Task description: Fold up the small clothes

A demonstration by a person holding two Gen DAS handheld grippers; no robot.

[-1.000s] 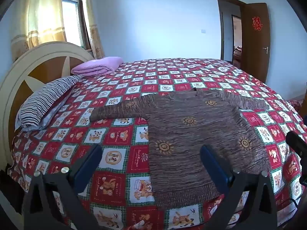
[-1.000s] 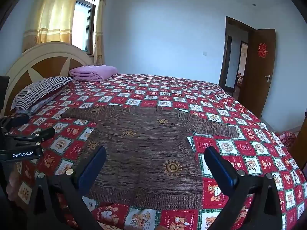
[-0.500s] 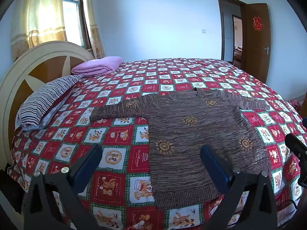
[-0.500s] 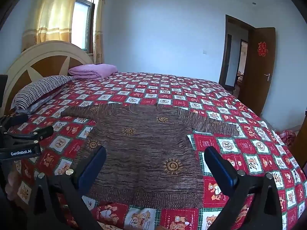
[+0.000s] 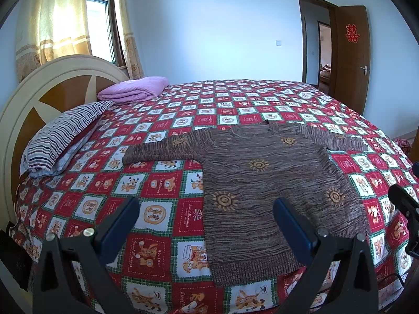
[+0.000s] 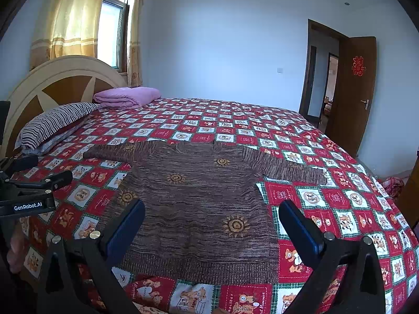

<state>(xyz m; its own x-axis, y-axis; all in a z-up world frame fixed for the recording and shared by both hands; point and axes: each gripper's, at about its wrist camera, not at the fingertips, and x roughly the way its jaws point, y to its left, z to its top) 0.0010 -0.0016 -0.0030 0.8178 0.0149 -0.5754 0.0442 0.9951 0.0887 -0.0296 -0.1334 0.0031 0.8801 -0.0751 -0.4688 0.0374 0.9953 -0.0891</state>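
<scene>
Fingers wide on both sides, nothing between them. My left gripper [image 5: 205,225] hangs above the near edge of the bed, its span covering the sweater's left hem side and bare quilt beside it. My right gripper [image 6: 210,225] is spread over the hem's middle, blue pads [image 6: 301,229] clear of the fabric. Neither touches cloth yet.

Sweater [image 5: 262,183] lies flat, front up, neck pointing away from me, hem nearest, both sleeves stretched straight out sideways. Reads as deliberate staging: spread flat so fold lines are predictable and each sleeve [image 5: 162,149] can be picked separately. Both tools held back at the hem side, one per half, so I'd guess sleeves fold in first.

Quilt [image 6: 327,196] is busy checkered print but smooth. Striped pillow [image 5: 60,141] and pink folded blanket [image 5: 136,91] sit well apart by the headboard, out of the working area.
</scene>
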